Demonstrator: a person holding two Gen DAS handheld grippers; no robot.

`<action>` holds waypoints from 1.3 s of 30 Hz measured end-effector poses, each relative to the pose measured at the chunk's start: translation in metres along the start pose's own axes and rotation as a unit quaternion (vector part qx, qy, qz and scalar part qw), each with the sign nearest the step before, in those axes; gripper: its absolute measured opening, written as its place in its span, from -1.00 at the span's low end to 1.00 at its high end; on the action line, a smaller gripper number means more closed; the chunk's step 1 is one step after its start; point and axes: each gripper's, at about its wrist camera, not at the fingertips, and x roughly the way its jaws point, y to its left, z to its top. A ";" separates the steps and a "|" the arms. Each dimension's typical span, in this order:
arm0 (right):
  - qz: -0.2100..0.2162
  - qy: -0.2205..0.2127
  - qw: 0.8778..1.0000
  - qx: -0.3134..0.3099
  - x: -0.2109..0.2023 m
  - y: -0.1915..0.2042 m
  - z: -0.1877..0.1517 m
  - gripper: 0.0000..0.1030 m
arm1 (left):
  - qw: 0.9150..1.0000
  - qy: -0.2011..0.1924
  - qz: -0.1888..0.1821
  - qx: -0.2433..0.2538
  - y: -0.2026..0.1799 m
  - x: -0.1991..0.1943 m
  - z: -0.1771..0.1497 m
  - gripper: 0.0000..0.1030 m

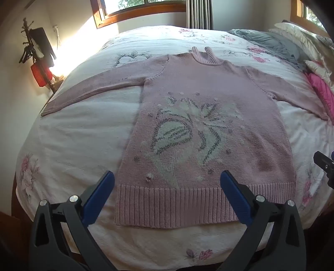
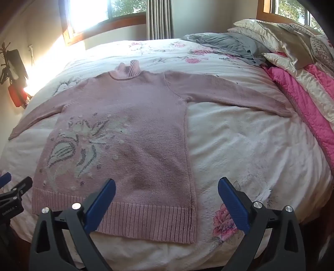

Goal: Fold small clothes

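Observation:
A pink knitted sweater [image 1: 200,87] [image 2: 133,108] lies flat and face up on the bed, with a pale flower pattern, a ribbed hem toward me, the turtleneck collar [image 1: 203,55] at the far end and both sleeves spread out. My left gripper [image 1: 167,180] hovers open above the left part of the hem, nothing between its blue pads. My right gripper [image 2: 167,185] hovers open over the sweater's lower right corner. The right gripper's tip [image 1: 323,164] shows at the edge of the left wrist view, and the left gripper's tip [image 2: 14,187] at the edge of the right wrist view.
A white floral bedspread [image 1: 87,133] [image 2: 250,146] covers the bed. A grey blanket [image 2: 225,47], cream pillows [image 2: 277,35] and a pink quilt [image 2: 302,100] are piled at the far right. Windows [image 2: 94,12] and a radiator stand behind; a red object [image 1: 40,76] stands left of the bed.

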 end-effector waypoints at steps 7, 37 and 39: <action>-0.004 0.017 1.000 0.013 0.012 -0.003 -0.002 0.91 | 1.000 -0.001 0.002 -0.001 0.000 0.003 0.000 0.94; 0.000 0.016 1.000 0.010 0.016 -0.006 -0.001 0.92 | 1.000 -0.013 0.019 -0.001 0.001 0.005 -0.001 0.94; 0.000 0.017 1.000 0.011 0.017 -0.006 -0.001 0.92 | 1.000 -0.012 0.019 -0.001 0.001 0.005 -0.001 0.94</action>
